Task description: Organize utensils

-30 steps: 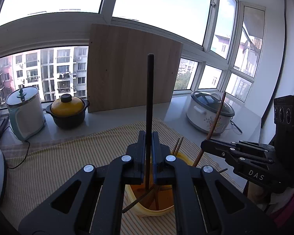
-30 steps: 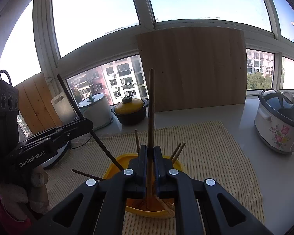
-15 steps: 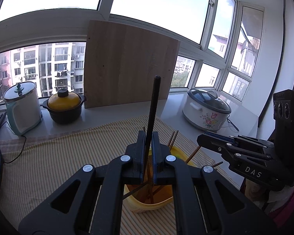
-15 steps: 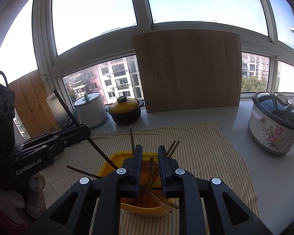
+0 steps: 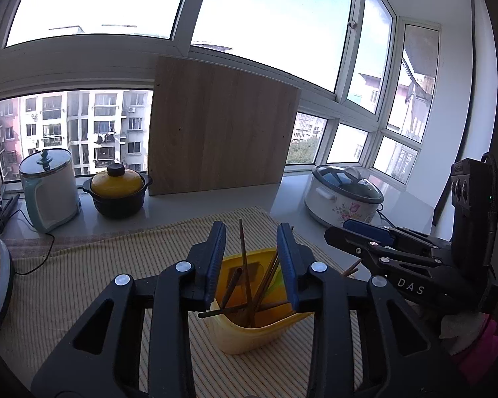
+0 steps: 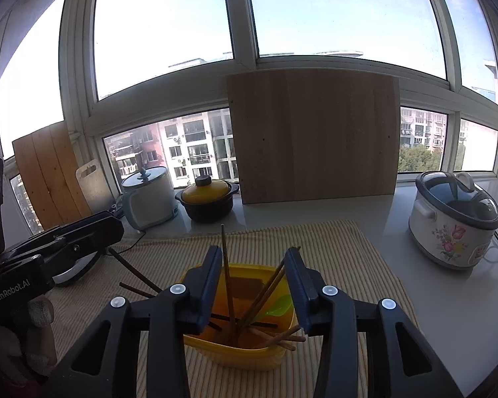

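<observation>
Left wrist: chopsticks (image 5: 247,282) stand in yellow container (image 5: 249,335), both hand-held grippers opening.

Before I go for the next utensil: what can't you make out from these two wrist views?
- Bottom of the yellow container: both views, hidden by its wall and the gripper fingers.
- Chopsticks: exact count unclear, they cross and overlap.
- Green utensil: only part shows, type unclear.
- Left gripper, right gripper: jaws opening, nothing gripped; the cloth beneath is hidden.
</observation>
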`<state>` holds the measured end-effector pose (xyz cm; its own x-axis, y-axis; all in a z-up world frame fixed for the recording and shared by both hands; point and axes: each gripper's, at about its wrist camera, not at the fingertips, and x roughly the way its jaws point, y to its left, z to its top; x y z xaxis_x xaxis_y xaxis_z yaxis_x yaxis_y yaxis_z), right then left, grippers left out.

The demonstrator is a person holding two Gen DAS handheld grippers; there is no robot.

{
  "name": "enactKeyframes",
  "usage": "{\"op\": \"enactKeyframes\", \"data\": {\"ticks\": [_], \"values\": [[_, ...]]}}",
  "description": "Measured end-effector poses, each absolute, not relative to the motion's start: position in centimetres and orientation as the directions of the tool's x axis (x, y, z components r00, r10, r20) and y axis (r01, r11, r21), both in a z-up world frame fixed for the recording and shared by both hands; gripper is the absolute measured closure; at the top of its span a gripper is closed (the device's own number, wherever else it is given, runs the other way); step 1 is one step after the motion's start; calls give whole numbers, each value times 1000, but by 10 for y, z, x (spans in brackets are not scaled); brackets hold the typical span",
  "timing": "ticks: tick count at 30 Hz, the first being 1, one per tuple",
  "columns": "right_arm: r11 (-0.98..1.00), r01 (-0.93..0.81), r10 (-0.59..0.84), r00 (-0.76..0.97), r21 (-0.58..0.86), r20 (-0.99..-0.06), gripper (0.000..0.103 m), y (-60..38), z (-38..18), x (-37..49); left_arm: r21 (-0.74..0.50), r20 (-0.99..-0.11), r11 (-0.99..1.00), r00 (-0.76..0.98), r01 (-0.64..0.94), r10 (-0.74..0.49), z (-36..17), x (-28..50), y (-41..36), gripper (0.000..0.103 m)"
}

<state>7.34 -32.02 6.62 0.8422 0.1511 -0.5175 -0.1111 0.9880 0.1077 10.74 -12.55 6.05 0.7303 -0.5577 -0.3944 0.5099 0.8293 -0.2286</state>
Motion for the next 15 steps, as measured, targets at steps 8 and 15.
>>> {"op": "enactKeyframes", "data": {"ticks": [8,15], "values": [[995,-75,97,881,67,-463,33,-317,76,58,-175,-349,867,794,467,-498,67,77,-111,23],[997,-32,62,897,77,-437,9,-319,79,44,-123,-360,900,826,418,-433,59,55,-107,4]]}}
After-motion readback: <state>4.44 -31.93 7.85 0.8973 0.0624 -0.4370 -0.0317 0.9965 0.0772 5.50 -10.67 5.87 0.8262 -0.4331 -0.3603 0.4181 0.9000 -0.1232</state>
